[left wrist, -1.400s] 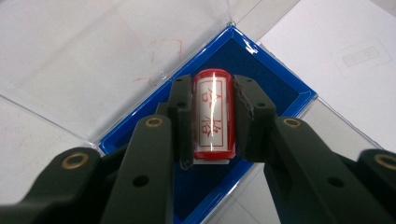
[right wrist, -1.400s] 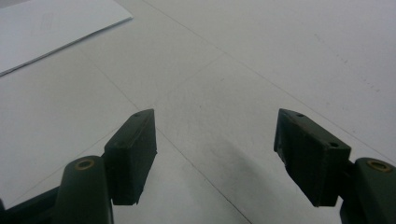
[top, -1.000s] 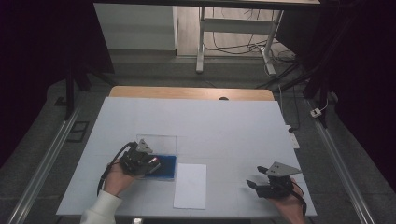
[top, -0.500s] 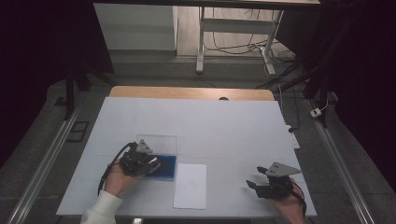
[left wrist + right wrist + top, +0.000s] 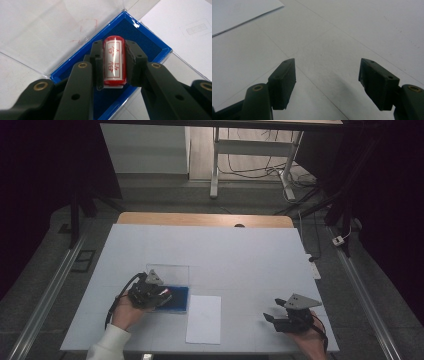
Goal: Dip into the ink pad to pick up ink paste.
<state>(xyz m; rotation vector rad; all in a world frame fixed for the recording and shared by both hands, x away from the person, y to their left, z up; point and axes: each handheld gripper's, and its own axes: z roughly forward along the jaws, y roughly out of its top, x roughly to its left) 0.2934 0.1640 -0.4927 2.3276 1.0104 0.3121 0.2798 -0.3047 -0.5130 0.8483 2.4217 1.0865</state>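
Here the left tongs [image 5: 113,65] clamp a red stamp [image 5: 114,61] over its blue case [image 5: 150,47], likely for inking; the right tongs [image 5: 327,85] rest wide apart, empty, on the worktop [image 5: 250,250].

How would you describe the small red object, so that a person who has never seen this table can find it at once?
On the white table, look near its front left, where a blue tray with a dark blue lining lies beside a white sheet of paper. Over that tray the left gripper is shut on a red cylindrical stamp. Its white label with red characters sets it apart.
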